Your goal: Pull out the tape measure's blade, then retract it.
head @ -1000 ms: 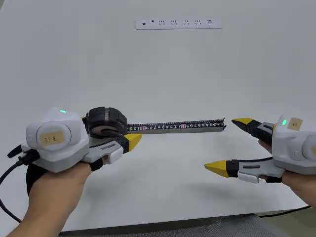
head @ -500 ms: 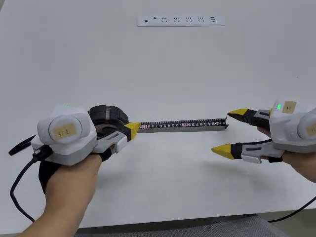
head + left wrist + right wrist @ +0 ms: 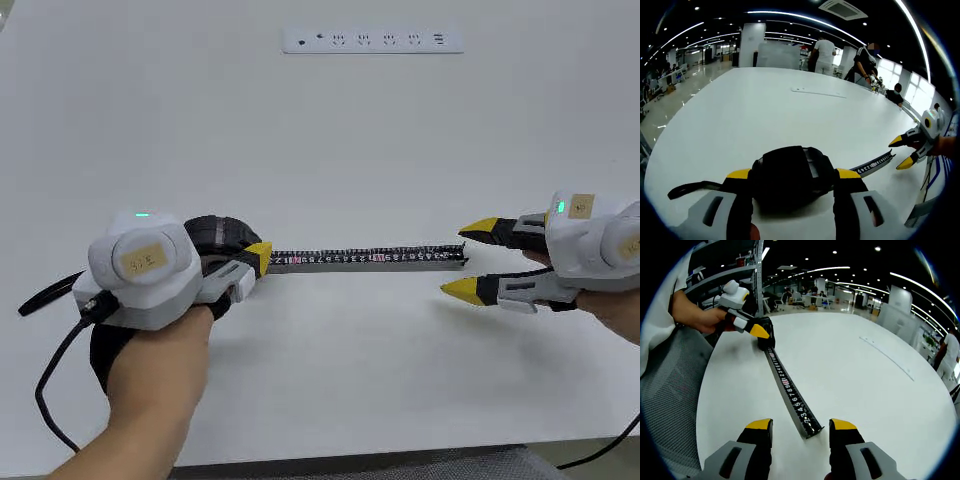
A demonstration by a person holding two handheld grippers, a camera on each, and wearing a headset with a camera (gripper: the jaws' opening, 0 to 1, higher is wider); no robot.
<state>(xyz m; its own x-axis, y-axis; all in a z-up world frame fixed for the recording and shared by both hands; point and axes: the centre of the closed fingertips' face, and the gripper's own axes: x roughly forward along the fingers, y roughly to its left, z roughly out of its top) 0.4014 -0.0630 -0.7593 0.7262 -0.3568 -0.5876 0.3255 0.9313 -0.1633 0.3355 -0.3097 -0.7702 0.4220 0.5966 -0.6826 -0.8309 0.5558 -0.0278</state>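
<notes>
Lying drawn out across the table [image 3: 330,350], the tape measure's blade [image 3: 370,257] was straddled at its tip by the wide-open right gripper [image 3: 801,425], the case [image 3: 215,232] being clamped in the left gripper [image 3: 792,176]; retraction was judged not yet done.

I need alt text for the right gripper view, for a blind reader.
The open right tongs flank the free end of the blade. The blade runs across the white table to the case, gripped by the left tongs.
</notes>
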